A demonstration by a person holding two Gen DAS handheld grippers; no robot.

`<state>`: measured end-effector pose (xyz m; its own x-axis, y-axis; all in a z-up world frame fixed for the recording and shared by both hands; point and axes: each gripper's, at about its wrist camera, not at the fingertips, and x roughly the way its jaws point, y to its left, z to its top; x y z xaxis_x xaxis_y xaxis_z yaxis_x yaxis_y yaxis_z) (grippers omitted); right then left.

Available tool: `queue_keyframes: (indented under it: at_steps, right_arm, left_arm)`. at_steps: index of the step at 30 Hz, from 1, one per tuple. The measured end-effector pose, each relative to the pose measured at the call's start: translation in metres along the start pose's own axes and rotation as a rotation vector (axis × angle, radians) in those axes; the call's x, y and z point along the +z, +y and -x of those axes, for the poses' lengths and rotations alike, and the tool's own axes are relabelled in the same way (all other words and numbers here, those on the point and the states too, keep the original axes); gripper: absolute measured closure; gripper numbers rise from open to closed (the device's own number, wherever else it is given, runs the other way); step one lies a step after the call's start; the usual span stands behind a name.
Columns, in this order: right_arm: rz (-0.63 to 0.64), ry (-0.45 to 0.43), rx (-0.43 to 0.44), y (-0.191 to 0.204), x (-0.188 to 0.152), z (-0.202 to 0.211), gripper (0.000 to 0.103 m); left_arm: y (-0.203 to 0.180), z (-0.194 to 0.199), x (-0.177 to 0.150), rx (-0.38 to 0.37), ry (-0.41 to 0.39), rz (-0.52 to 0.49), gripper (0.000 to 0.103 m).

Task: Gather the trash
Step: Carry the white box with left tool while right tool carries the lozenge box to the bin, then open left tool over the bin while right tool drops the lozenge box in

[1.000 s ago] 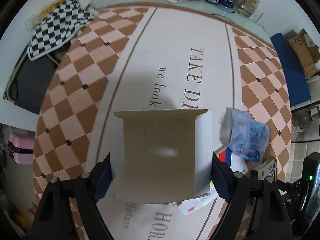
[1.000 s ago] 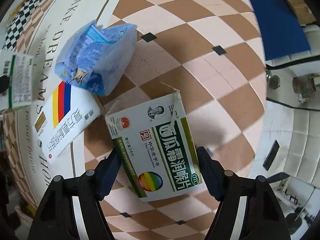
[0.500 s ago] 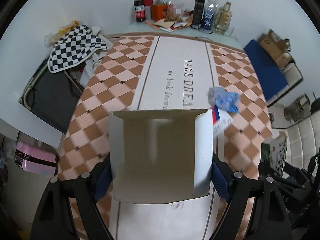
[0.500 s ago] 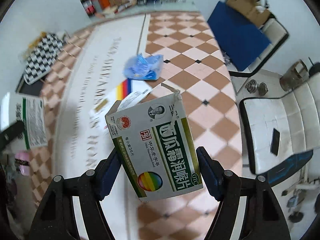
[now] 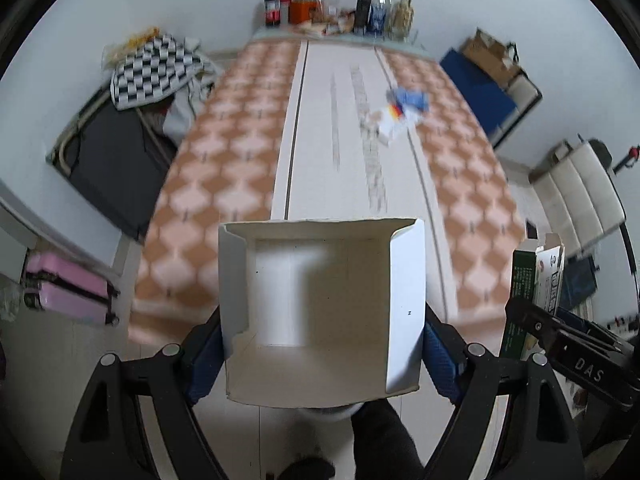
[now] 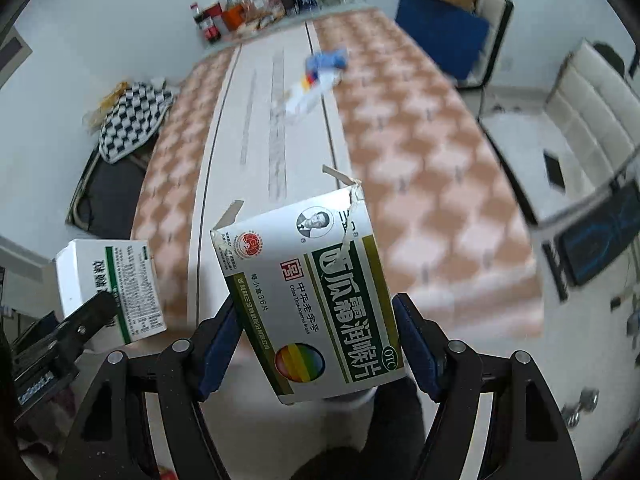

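Both boxes lifted well off the rug (image 5: 224, 184); left gripper (image 5: 320, 344) jaws clamped on white box (image 5: 320, 312), right gripper (image 6: 316, 344) jaws clamped on green box (image 6: 312, 300); wrappers (image 6: 316, 76) left on rug's far end.

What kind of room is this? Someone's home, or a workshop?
Most likely a lived-in room in a home. A long patterned floor mat runs to a low surface crowded with bottles, a pink suitcase lies by the wall, and a checkered cloth is draped over a folding bed.

Below me a long checkered rug (image 5: 224, 184) runs to a cluttered shelf (image 5: 336, 32) at the white wall (image 5: 180, 0). I see a pink suitcase (image 5: 68, 288) left, white chair (image 6: 560, 120) right.
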<state>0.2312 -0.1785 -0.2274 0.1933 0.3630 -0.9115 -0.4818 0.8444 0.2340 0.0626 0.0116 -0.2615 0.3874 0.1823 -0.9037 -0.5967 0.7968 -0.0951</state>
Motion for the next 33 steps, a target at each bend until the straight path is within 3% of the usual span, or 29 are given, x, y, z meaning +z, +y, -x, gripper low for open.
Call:
queue_keyframes:
  at_steps: [6,9,15,22,25,28,33]
  right_arm:
    - [-0.081,0.123,0.008,-0.029,-0.105,-0.03,0.027]
    - [-0.13,0.203,0.022,-0.051,-0.143,-0.071,0.027]
    - [-0.204,0.345,0.036,-0.09,-0.213,-0.182,0.027]
    - [-0.312,0.424,0.066,-0.125,-0.264,-0.317,0.027]
    - [-0.364,0.447,0.088,-0.139,-0.277,-0.366,0.027]
    - [-0.402,0.467,0.102,-0.149,-0.288,-0.405,0.027]
    - [-0.425,0.492,0.116,-0.159,-0.293,-0.454,0.027]
  left_arm:
    - [0.003,-0.037,-0.088,-0.011,0.146,-0.01,0.02]
    - [0.003,-0.072,-0.127,-0.013,0.227,0.001,0.02]
    - [0.008,-0.185,-0.181,-0.042,0.367,0.064,0.02]
    - [0.03,-0.332,-0.214,-0.171,0.495,0.223,0.019]
    - [0.036,-0.378,-0.224,-0.19,0.544,0.264,0.018]
    - [0.038,-0.407,-0.234,-0.19,0.57,0.279,0.018]
    - [0.048,-0.424,-0.24,-0.197,0.602,0.306,0.015]
